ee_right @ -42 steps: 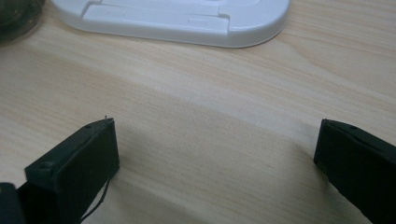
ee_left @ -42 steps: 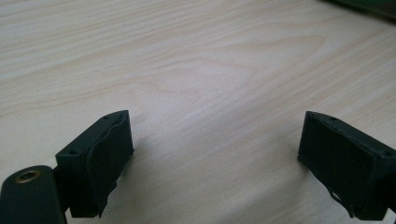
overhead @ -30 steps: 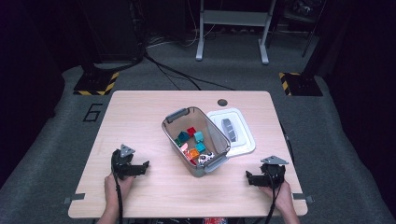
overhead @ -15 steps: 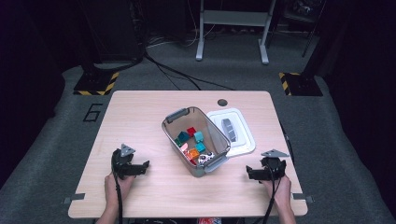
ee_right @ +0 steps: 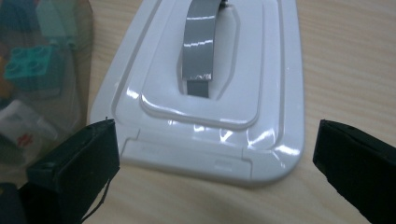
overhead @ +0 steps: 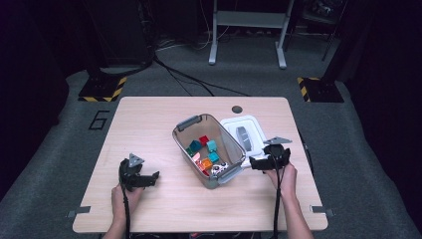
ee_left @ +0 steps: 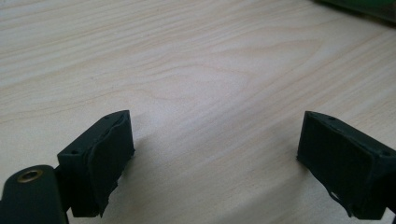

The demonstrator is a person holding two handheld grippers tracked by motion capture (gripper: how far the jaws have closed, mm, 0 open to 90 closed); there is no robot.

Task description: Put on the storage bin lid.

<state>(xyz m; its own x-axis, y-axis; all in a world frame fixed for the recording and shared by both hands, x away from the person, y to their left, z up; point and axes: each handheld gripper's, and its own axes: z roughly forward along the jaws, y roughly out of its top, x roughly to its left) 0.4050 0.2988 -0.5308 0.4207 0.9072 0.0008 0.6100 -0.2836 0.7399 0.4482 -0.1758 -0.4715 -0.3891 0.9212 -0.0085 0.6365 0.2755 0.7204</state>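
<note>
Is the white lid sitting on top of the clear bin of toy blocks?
No, the white lid lies flat on the table beside the open bin, whose blocks are uncovered.

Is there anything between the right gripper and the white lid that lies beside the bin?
Nothing visible does. The right gripper is open, and bare table is all that separates its jaws from the near edge of the white lid. The bin of bricks stands at the side, not across the way.

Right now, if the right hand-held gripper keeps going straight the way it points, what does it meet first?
Most likely the white plastic lid with the grey handle: it lies flat on the wooden table, dead ahead between the open jaws of the right hand-held gripper. The transparent grey bin of toy blocks sits off to one side. Depth is unclear.
</note>
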